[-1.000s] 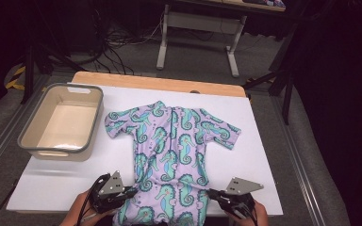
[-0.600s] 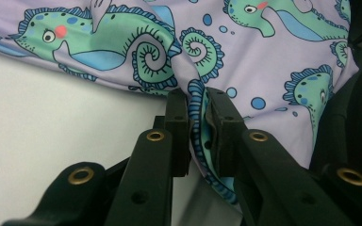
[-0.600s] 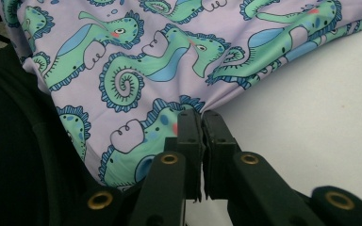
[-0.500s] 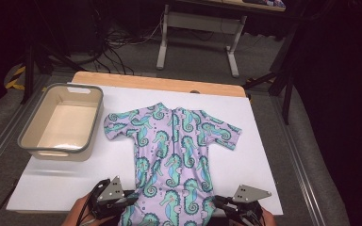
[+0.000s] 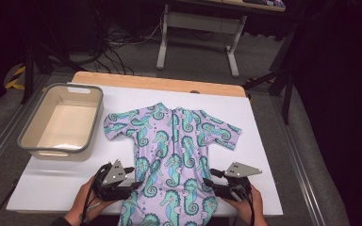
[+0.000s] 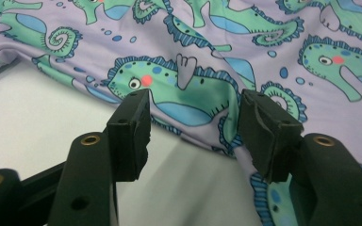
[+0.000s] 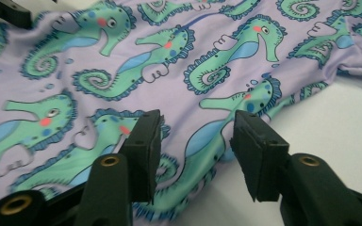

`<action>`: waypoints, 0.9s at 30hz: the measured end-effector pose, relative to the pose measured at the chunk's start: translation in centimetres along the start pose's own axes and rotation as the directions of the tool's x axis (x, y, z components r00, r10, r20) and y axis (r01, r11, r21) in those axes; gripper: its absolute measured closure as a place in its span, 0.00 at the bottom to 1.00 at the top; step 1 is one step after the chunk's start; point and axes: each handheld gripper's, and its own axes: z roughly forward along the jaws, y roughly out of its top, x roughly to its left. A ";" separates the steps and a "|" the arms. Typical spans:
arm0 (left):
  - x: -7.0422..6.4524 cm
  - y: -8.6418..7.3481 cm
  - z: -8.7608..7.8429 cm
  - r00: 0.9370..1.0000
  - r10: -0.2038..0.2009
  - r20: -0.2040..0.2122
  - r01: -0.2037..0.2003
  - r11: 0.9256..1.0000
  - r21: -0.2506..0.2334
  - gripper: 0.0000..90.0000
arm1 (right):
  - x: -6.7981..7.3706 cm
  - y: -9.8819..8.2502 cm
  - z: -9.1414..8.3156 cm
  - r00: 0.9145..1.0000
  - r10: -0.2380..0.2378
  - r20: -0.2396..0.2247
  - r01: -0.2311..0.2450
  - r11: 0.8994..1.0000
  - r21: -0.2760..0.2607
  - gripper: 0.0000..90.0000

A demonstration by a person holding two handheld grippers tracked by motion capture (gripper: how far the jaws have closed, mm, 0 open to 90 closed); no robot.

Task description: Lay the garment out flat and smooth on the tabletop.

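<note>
A lilac short-sleeved swimsuit (image 5: 174, 141) printed with green seahorses lies spread flat on the white table (image 5: 56, 188), its lower end reaching the near edge. My left gripper (image 5: 134, 184) is at the suit's lower left hem and my right gripper (image 5: 210, 184) at its lower right hem. Both pairs of jaws have just been opening. In the left gripper view the left gripper (image 6: 193, 108) stands open over the hem of the swimsuit (image 6: 264, 42), pads clear of the cloth. The right gripper (image 7: 195, 127) is likewise open above the swimsuit (image 7: 193, 47).
An empty grey-rimmed beige bin (image 5: 95, 117) stands on the table's left, just left of the suit's sleeve. A wooden strip (image 5: 160, 82) runs along the far edge. Desk legs and cables lie on the floor beyond.
Both grippers were shut on the lower hem and have let it go, their jaws now apart. Both hands dipped toward the near edge, then moved back up the table.
</note>
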 end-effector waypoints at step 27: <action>1.1 -0.7 0.4 0.993 0.006 0.116 -0.016 0.996 0.092 1.00 | -11.1 0.7 2.6 0.936 -0.023 0.350 -0.032 0.988 0.151 0.99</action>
